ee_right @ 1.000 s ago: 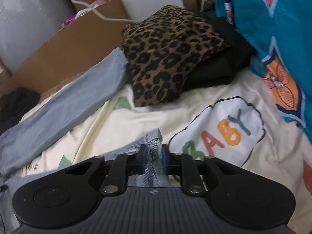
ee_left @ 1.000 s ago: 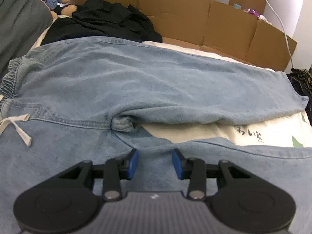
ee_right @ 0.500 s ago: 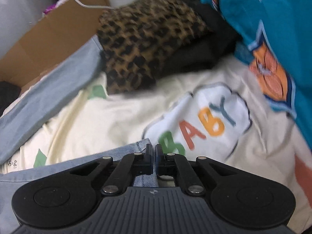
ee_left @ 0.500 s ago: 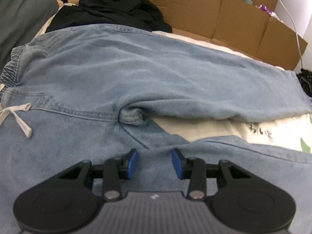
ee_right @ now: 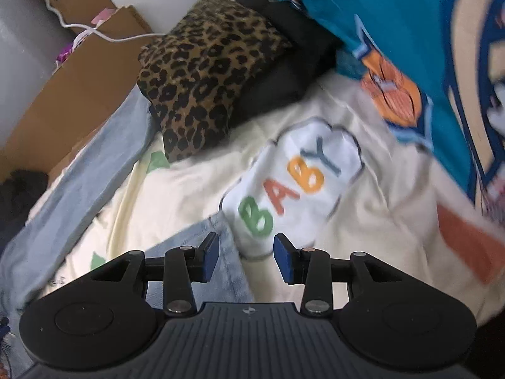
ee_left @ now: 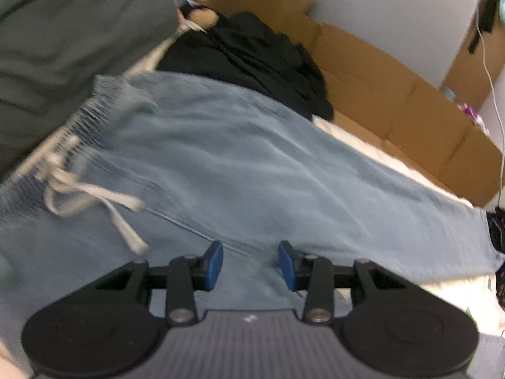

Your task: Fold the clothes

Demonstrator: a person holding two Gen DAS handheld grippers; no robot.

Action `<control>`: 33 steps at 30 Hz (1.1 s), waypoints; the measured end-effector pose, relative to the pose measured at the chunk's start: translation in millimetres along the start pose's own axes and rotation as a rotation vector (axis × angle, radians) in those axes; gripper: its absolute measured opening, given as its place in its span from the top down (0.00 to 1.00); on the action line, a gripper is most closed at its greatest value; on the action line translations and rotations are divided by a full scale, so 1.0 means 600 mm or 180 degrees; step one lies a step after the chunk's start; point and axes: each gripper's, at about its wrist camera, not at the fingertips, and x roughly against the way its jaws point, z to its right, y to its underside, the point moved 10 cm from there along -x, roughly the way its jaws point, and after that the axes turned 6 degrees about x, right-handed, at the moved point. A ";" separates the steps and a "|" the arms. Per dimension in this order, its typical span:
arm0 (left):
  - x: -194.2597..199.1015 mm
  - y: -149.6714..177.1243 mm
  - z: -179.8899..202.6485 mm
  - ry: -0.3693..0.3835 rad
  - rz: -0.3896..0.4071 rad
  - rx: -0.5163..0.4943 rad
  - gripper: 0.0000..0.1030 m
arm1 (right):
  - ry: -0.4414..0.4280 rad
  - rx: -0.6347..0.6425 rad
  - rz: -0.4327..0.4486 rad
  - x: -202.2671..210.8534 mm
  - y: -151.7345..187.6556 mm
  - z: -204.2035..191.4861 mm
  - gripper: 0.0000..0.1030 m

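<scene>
Left wrist view: the left gripper [ee_left: 250, 263] hangs over the light-blue denim trousers [ee_left: 252, 170], jaws apart, nothing between the pads. The waistband [ee_left: 75, 126] with its drawstring [ee_left: 94, 195] lies upper left; the far leg runs long to the right.

Right wrist view: the right gripper [ee_right: 246, 257] has just been opening; its jaws stand apart. The near leg's hem [ee_right: 221, 246] lies just beside the left pad, unclamped, on the cream sheet [ee_right: 189, 189]. This gripper is the nearer to that hem.
</scene>
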 end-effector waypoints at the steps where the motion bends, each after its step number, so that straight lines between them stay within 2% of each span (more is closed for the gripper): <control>1: 0.011 -0.012 -0.013 -0.0041 0.0023 -0.0021 0.60 | -0.0028 -0.0030 -0.0048 0.002 0.009 -0.002 0.56; 7: 0.073 -0.044 -0.087 -0.0300 0.0089 -0.0218 0.60 | -0.0136 -0.0278 -0.0582 0.012 0.087 -0.004 0.55; 14: 0.125 -0.015 -0.188 -0.0641 -0.0040 -0.0338 0.60 | -0.0101 -0.0603 -0.0917 0.016 0.154 0.024 0.53; 16: 0.136 -0.004 -0.214 -0.0747 -0.0108 -0.0426 0.60 | -0.0130 -0.0676 -0.0979 0.015 0.166 0.026 0.45; 21: 0.158 0.021 -0.272 -0.0864 -0.0209 -0.0256 0.60 | -0.0201 -0.0838 -0.1110 0.009 0.189 0.031 0.44; 25: 0.160 0.035 -0.305 -0.0896 -0.0268 -0.0039 0.60 | -0.0273 -0.1024 -0.1090 -0.008 0.199 0.037 0.43; 26: 0.158 0.038 -0.310 -0.0891 -0.0273 0.0018 0.60 | -0.0288 -0.1081 -0.1070 -0.013 0.200 0.039 0.42; 28: 0.153 0.044 -0.320 -0.0877 -0.0283 0.0136 0.60 | -0.0366 -0.1237 -0.0988 -0.019 0.198 0.041 0.31; 29: 0.148 0.047 -0.323 -0.0851 -0.0290 0.0206 0.60 | -0.0404 -0.1297 -0.0948 -0.018 0.196 0.040 0.31; 30: 0.142 0.051 -0.324 -0.0819 -0.0305 0.0268 0.60 | -0.0428 -0.1309 -0.0912 -0.017 0.193 0.039 0.33; 32: 0.130 0.058 -0.324 -0.0766 -0.0340 0.0379 0.60 | -0.0440 -0.1241 -0.0818 -0.010 0.187 0.038 0.53; 33: 0.123 0.063 -0.323 -0.0791 -0.0378 0.0385 0.59 | -0.0431 -0.1228 -0.0770 -0.006 0.183 0.040 0.70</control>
